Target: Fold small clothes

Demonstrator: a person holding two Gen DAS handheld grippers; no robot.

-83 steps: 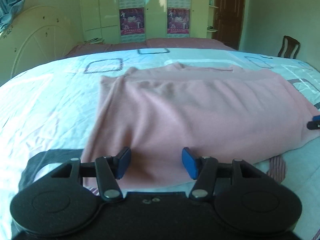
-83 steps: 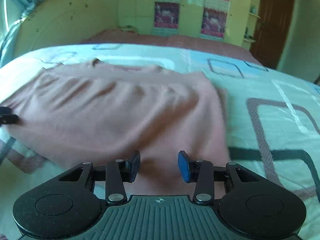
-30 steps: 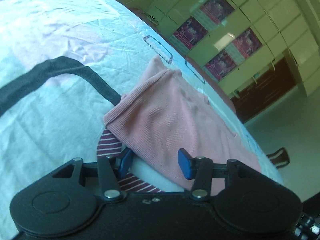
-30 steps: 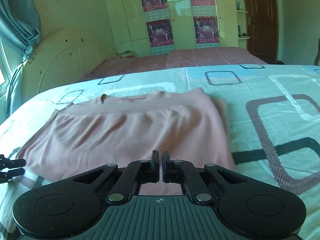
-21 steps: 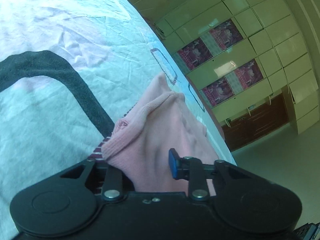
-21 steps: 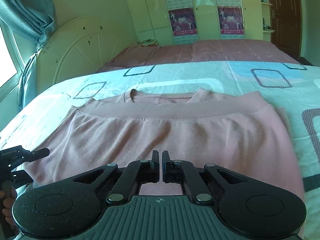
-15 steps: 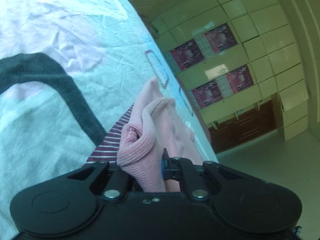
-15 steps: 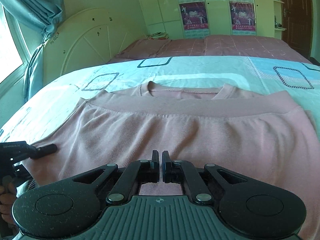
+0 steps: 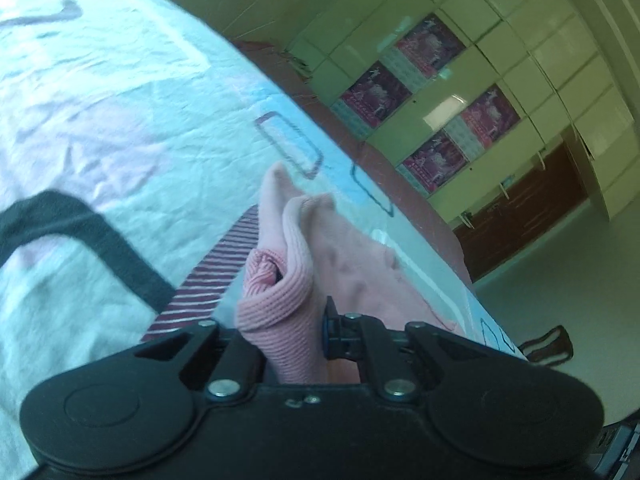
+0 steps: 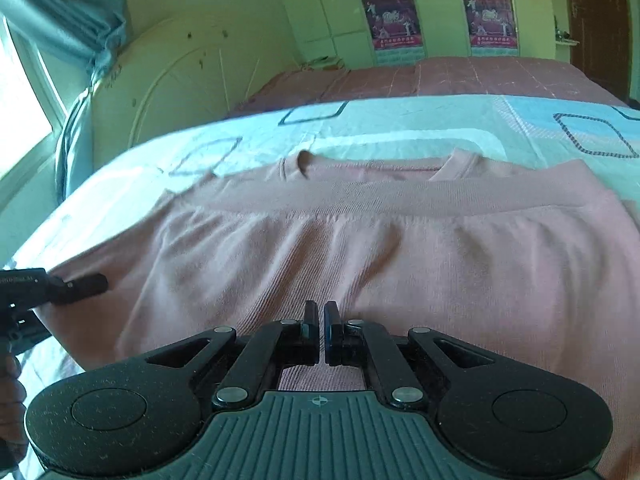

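- Pink knit top (image 10: 360, 248): lies flat mid-bed (image 10: 400, 120); soft, limp, light, so you grip hems and corners.
- Left gripper (image 9: 288, 332): jaws pinching its bunched corner.
- Right gripper (image 10: 321, 326): jaws pressed together on the near hem.

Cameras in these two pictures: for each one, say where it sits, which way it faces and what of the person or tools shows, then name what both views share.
Left wrist: on the left gripper, rolled sideways, facing along the bed toward the wardrobe; fingers pinch the pink top.
Right wrist: on the right gripper, level, facing the headboard across the top; fingers closed on its near edge, left gripper at left.
Shared: top, bed, wardrobe posters, left gripper.
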